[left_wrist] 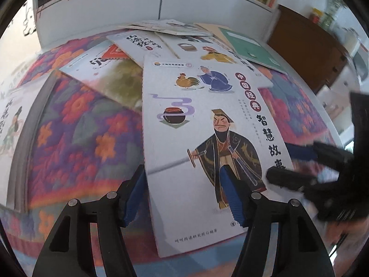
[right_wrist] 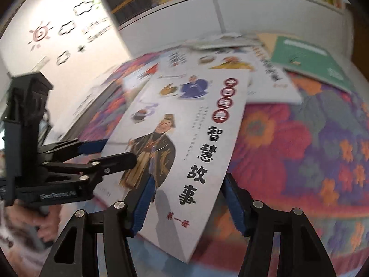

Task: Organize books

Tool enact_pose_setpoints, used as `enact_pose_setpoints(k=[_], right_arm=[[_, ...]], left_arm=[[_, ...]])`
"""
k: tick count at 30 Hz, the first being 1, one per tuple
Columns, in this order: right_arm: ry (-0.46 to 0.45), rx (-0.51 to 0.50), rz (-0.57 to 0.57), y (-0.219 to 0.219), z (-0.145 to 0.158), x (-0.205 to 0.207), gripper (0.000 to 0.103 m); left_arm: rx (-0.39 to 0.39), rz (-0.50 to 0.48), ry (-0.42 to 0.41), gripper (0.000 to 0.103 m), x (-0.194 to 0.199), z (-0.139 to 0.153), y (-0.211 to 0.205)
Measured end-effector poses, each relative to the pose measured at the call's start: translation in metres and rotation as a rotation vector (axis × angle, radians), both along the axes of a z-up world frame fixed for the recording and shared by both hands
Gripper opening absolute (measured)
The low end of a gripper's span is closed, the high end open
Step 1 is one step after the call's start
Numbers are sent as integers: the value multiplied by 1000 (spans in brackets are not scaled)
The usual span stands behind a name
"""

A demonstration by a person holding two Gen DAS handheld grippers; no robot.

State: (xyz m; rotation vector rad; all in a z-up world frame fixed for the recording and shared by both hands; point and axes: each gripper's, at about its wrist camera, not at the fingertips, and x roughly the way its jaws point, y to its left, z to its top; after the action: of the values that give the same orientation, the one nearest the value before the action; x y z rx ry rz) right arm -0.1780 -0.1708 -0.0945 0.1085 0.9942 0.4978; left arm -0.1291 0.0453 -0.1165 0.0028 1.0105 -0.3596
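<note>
At the bottom of the left wrist view, the left gripper [left_wrist: 183, 194] is straddling the near left edge of a white picture book [left_wrist: 207, 161]. One blue pad is lying above the cover and the other is sitting past the spine edge, so the book is passing between the fingers. Whether the pads are actually pressing on it I cannot tell. In the right wrist view, the right gripper [right_wrist: 186, 204] is bracketing the near right corner of the same book [right_wrist: 196, 138] in the same way. Its jaws are standing partly apart, and here too a firm clamp cannot be confirmed. A hand [right_wrist: 43, 219] is showing blurred at the lower left of that view, wrapped around the other gripper's handle.

The book is sitting in the centre of both views, tilted, with a robed swordsman and black characters on its cover. It is resting above a flowered cloth [left_wrist: 87, 133] in orange, purple and red.

Further back, more white books [left_wrist: 138, 43] are lying overlapped in a loose heap, touching one another. A green booklet [left_wrist: 249, 46] is lying at the upper right of the heap. Beyond them, a white shelf [left_wrist: 161, 0] is running across the top of the frame, with upright book spines above it.
</note>
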Motion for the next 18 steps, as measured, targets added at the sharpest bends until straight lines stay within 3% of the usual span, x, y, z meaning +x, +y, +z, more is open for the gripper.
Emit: enact_pose_setpoints(k=[3,6,8,12,18], right_arm=[[84,90,49,-11,-3,10,58],[152,171,35,-24,-8,34,47],[144,138,31,-23,-11,43,25],[164,161,12,-24,-13,52,24],[141,215,4,-27,-17,50,24]], left_arm=[[-23,-23,9,61,3,-1,9],[-34,7,-6,58,11,-2,12],[-48,38,-29,57,15,-4,15],[-97,88,-29,49,19,-4,23],[-107,113,-27,45,20,-3,26]])
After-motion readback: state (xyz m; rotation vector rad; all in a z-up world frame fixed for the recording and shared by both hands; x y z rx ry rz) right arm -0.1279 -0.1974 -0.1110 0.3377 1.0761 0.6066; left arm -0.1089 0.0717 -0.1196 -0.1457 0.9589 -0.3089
